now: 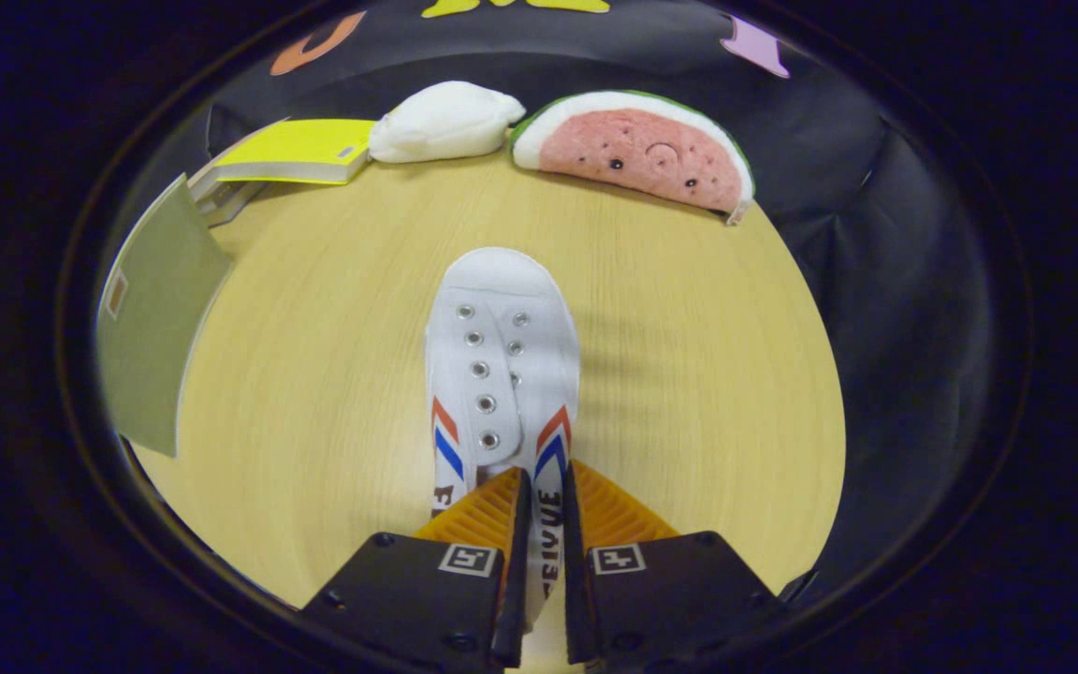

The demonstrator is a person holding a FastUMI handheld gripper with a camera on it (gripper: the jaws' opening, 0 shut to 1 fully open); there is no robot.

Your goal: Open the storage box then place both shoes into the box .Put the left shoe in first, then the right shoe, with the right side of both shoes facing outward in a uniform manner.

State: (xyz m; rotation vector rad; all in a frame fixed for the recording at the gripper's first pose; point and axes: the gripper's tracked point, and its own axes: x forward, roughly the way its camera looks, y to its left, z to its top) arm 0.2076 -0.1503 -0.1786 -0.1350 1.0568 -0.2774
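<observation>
- Shoe (502,365): white canvas, with metal eyelets and red and blue stripes on both sides; it lies near the middle of the desk (333,393), toe toward the far edge and heel end toward the gripper (539,496).
- Gripper: its two fingers (488,510) are drawn close together on the shoe's side wall at the heel end, one finger on each face of the canvas (the printed strip of the wall shows in the narrow gap between them).
- Desk: pale wood grain, with bare surface on both sides of the shoe.
- Watermelon-slice plush toy (642,150): at the far edge, right of centre.
- White plush toy (445,122): at the far edge, just beside the watermelon slice.
- Yellow book (300,150): toward the far left corner, touching the white toy and resting on another object.
- Olive-green flat panel (155,318): along the left edge, well apart from the shoe (whether it belongs to a box cannot be told).
</observation>
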